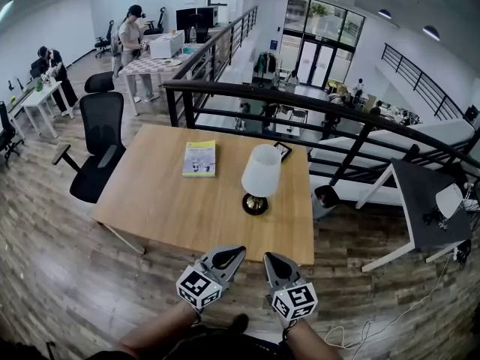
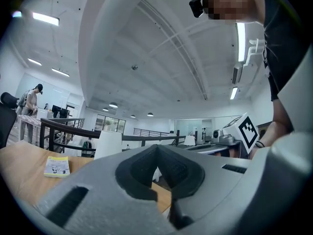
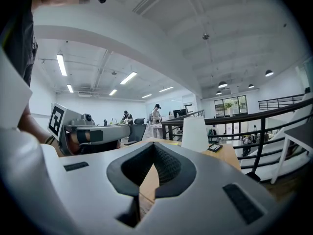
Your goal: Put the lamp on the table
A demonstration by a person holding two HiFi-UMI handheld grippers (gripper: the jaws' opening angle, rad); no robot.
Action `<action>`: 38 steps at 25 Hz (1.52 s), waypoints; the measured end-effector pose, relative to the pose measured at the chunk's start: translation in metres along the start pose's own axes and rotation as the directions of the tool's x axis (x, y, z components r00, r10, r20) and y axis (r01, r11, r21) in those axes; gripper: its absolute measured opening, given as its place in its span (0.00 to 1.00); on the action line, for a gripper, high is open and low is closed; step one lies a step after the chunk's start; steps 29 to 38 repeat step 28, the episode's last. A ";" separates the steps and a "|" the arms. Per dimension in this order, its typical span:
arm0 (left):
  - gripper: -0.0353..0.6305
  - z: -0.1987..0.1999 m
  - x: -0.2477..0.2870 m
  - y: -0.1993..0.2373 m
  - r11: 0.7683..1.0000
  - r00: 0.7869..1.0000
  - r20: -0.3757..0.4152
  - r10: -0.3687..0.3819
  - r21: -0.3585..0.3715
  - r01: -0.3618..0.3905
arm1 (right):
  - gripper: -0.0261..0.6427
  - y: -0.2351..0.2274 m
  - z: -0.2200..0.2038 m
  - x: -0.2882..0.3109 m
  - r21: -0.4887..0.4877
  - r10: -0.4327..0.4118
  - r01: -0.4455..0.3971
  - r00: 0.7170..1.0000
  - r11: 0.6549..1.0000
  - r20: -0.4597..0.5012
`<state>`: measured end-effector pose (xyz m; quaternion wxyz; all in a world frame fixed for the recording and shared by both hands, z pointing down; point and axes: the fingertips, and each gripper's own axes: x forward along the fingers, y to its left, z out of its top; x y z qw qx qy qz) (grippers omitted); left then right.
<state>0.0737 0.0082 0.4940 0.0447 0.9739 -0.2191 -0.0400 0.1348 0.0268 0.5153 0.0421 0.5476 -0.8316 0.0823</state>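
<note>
Two tools are shown, left gripper point(image 1: 234, 255) and right gripper point(image 1: 271, 261), held low at the near edge of the table point(image 1: 165, 201), tips aimed fwd and well apart from everything on it. Both pairs of jaws are seen drawn together in the gripper views w/ nothing between the pads, i.e. no load is carried. The lamp point(image 1: 259, 180) is found upright on the tabletop, right of ctr, white shade over a dark round base seated flat on the wood. It is placed inboard of every edge, presumably so that a nudge cannot tip it off. A yellow book point(image 1: 199, 158) lies flat to its left, apart from it, and a small dark device point(image 1: 283, 150) lies just behind the shade. Given lamp on table and tools closed and clear, the placing is judged complete.
</note>
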 end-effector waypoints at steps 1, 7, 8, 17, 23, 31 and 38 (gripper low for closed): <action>0.06 0.001 -0.006 -0.002 1.000 1.000 0.001 -0.006 -0.001 0.006 | 0.06 0.007 0.001 -0.002 -0.002 -0.004 0.004 1.000 1.000 0.002; 0.06 0.007 -0.059 -0.004 0.999 0.999 -0.007 -0.049 -0.008 0.049 | 0.06 0.072 -0.001 0.000 -0.009 -0.010 0.010 1.000 1.000 0.011; 0.06 0.007 -0.070 -0.005 0.998 0.998 -0.011 -0.058 -0.005 0.058 | 0.06 0.085 -0.003 0.001 -0.011 -0.008 0.008 1.000 1.000 0.010; 0.06 0.006 -0.147 -0.009 0.994 0.994 -0.032 -0.106 -0.002 0.106 | 0.06 0.160 -0.010 0.000 0.032 -0.048 0.047 0.998 0.998 0.039; 0.06 0.008 -0.175 -0.012 0.993 0.993 -0.024 -0.114 -0.006 0.114 | 0.06 0.188 -0.014 -0.007 0.035 -0.055 0.053 0.998 0.998 0.038; 0.06 0.009 -0.187 -0.008 0.992 0.992 -0.011 -0.122 -0.012 0.122 | 0.06 0.198 -0.012 -0.004 0.023 -0.060 0.058 0.997 0.998 0.047; 0.06 0.009 -0.187 -0.008 0.992 0.992 -0.011 -0.122 -0.012 0.122 | 0.06 0.198 -0.012 -0.004 0.023 -0.060 0.058 0.997 0.998 0.047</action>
